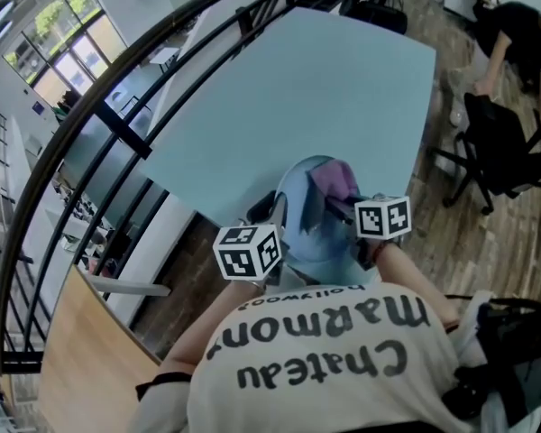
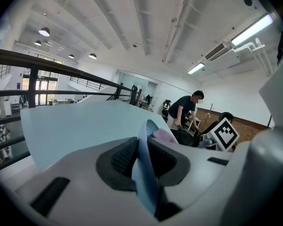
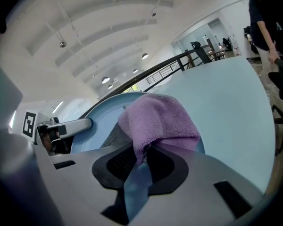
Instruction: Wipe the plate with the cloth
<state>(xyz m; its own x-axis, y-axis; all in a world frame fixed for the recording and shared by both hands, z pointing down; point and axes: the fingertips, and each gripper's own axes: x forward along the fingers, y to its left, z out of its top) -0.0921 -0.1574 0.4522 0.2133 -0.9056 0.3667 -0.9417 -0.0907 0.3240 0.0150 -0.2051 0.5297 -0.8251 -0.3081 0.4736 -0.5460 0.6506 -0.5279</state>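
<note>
A: Plate (image 1: 311,237) position relative to the grippers?
B: Held up above the pale blue table (image 1: 298,88), close to the torso. Its rim is clamped edge-on by the left gripper (image 2: 144,157), pads closed onto it

A: Cloth?
B: Purple cloth (image 3: 155,121) is pinched in the right gripper (image 3: 140,161), bunched past the jaw tips and laid against the plate's face

A: Hand poses?
B: Both grippers are tilted slightly downward and pointed away from the body, left at the plate's lower left, right at its right side

A: View differences?
B: Both grips are only readable in the gripper views. Table under the plate is given by the head view. A person (image 2: 184,109) bent over at the back is seen in the left gripper view
</note>
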